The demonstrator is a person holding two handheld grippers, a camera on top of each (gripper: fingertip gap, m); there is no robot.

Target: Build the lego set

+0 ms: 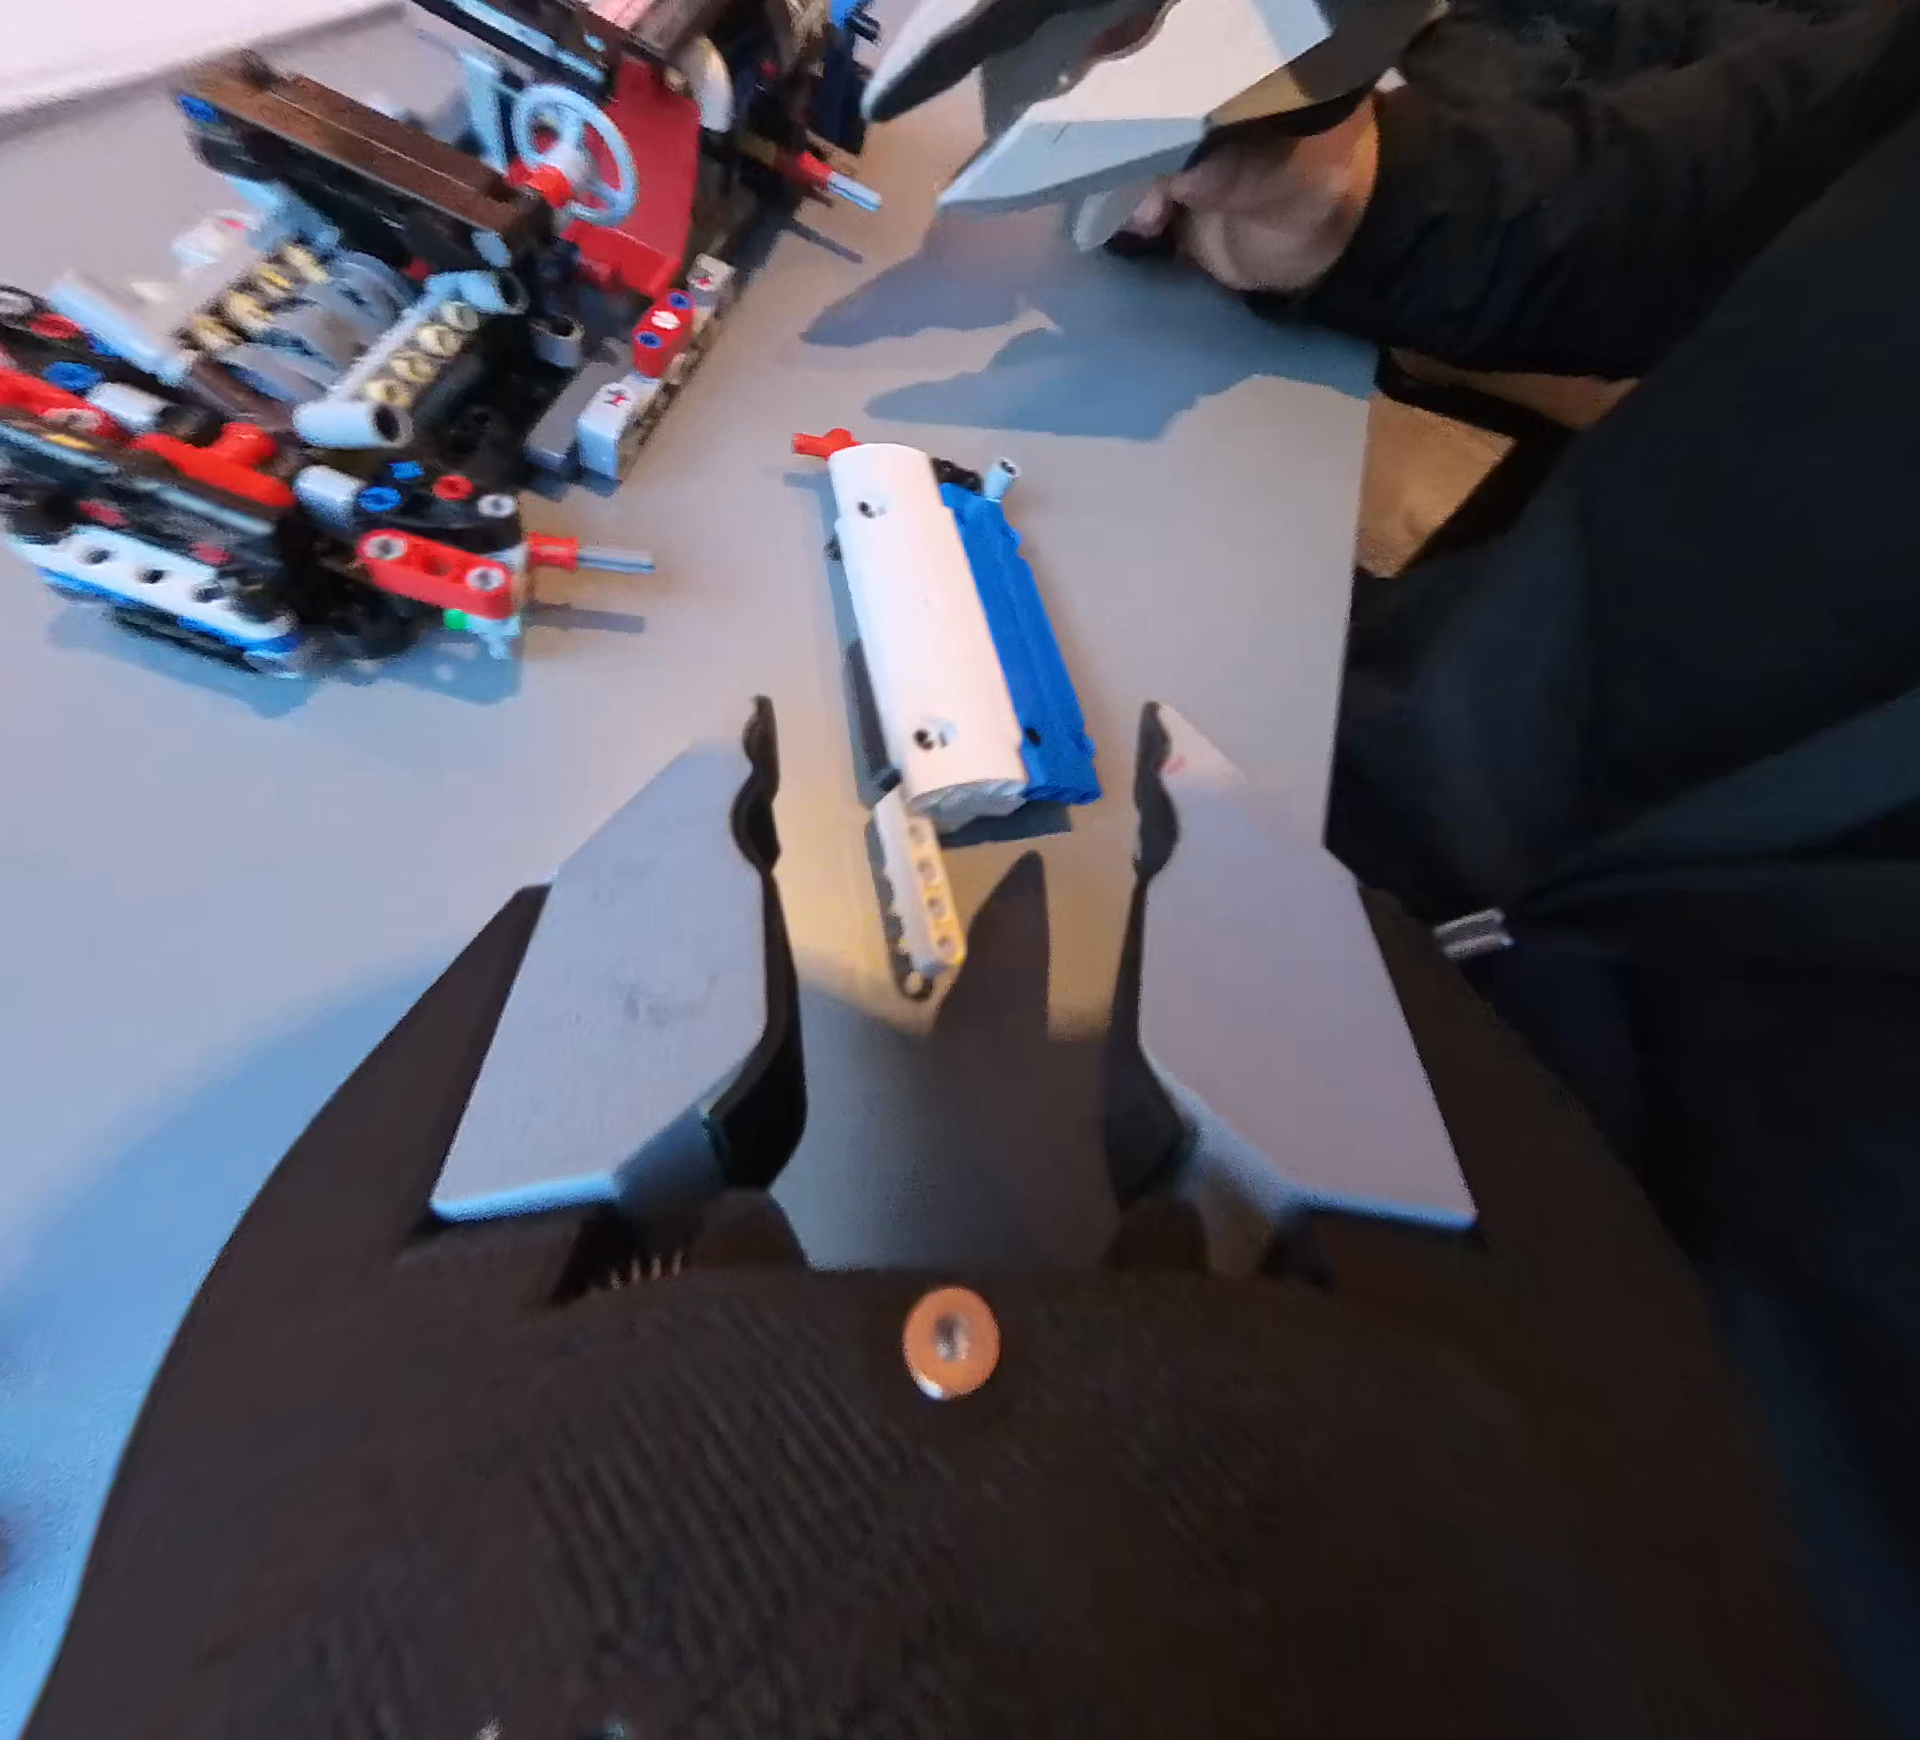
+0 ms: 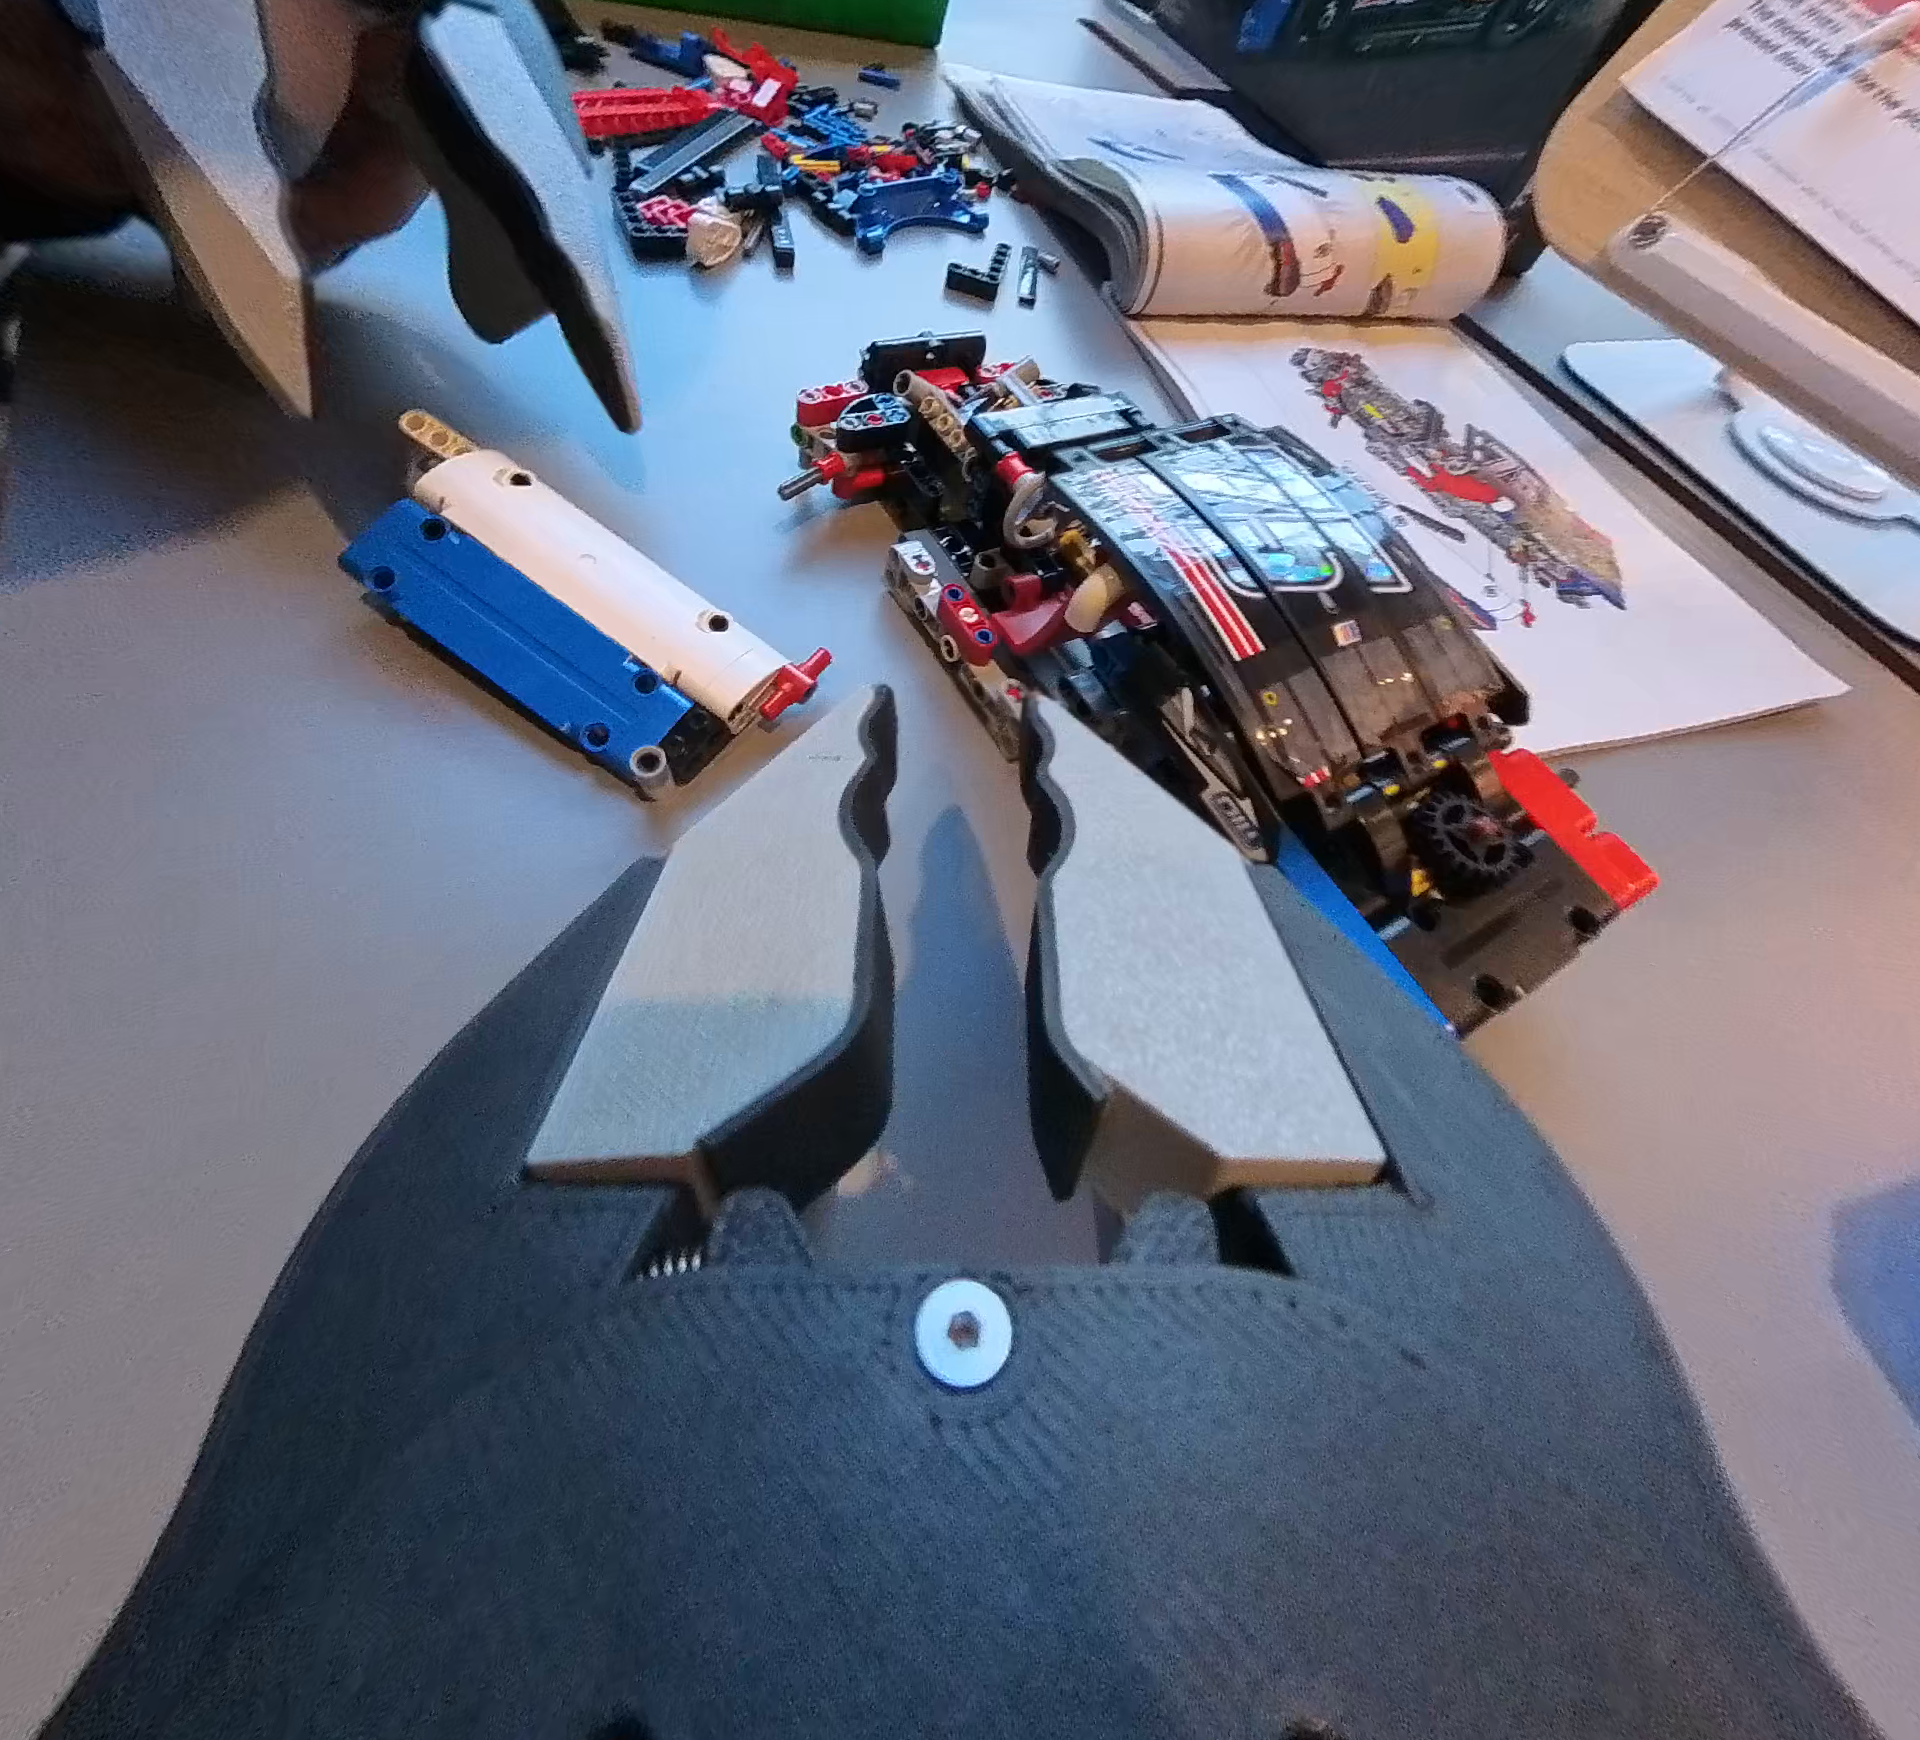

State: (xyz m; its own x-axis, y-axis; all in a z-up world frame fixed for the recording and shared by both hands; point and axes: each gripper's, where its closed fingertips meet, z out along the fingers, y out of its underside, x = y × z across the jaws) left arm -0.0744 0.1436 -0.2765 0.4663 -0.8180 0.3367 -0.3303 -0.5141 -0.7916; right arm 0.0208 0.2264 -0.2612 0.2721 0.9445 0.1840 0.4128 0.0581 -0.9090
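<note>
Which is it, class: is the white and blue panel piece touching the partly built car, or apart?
Apart. The right wrist view shows bare grey table between the white and blue panel piece and the partly built car; the left wrist view shows the same gap.

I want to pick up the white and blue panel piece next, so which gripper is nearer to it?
Left. The left gripper hovers right at the white and blue panel piece, jaws open around its near end. The right gripper sits just off its red-pin end.

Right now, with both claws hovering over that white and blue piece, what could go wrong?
The white and blue panel lies loose on the table near its edge; a nudge from the open left gripper might push it off. The right gripper hangs close to the car model and could knock it.
</note>
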